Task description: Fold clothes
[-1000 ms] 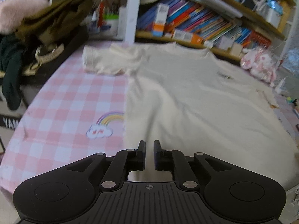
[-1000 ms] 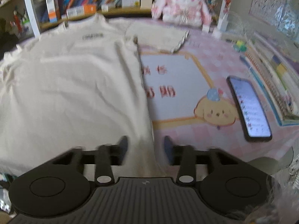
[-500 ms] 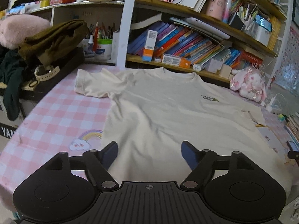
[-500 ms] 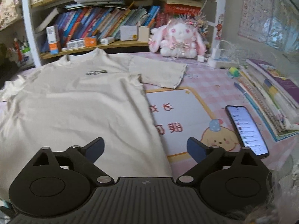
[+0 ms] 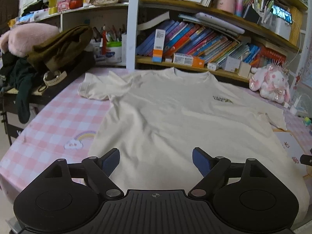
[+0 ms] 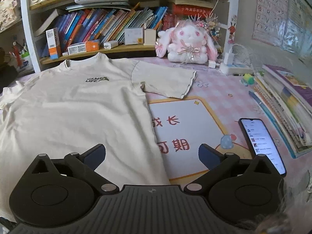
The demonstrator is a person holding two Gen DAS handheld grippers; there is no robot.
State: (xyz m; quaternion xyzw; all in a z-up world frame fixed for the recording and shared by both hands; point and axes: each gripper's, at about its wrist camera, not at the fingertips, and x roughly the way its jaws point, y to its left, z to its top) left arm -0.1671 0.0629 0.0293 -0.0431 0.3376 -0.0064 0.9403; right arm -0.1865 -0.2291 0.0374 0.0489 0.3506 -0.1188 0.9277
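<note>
A cream T-shirt (image 5: 175, 120) lies flat and face up on the pink checked table, collar toward the bookshelf, both sleeves spread out. In the right wrist view the same T-shirt (image 6: 78, 113) shows a small dark chest logo. My left gripper (image 5: 156, 160) hovers open above the shirt's lower hem, holding nothing. Over the shirt's right bottom corner my right gripper (image 6: 152, 155) is held wide open and empty, its left finger above the cloth and its right finger above a printed desk mat (image 6: 187, 132).
A lit phone (image 6: 261, 142) lies right of the mat, with stacked notebooks (image 6: 286, 105) beyond it. A pink plush rabbit (image 6: 187, 41) and a power strip (image 6: 234, 68) sit at the back. Dark clothes (image 5: 48, 54) pile up at the left. Bookshelves (image 5: 195, 44) line the rear.
Both grippers went from nearly shut at the shirt's hem to wide open, and both have lifted and pulled back, so more of the shirt and shelves shows.
</note>
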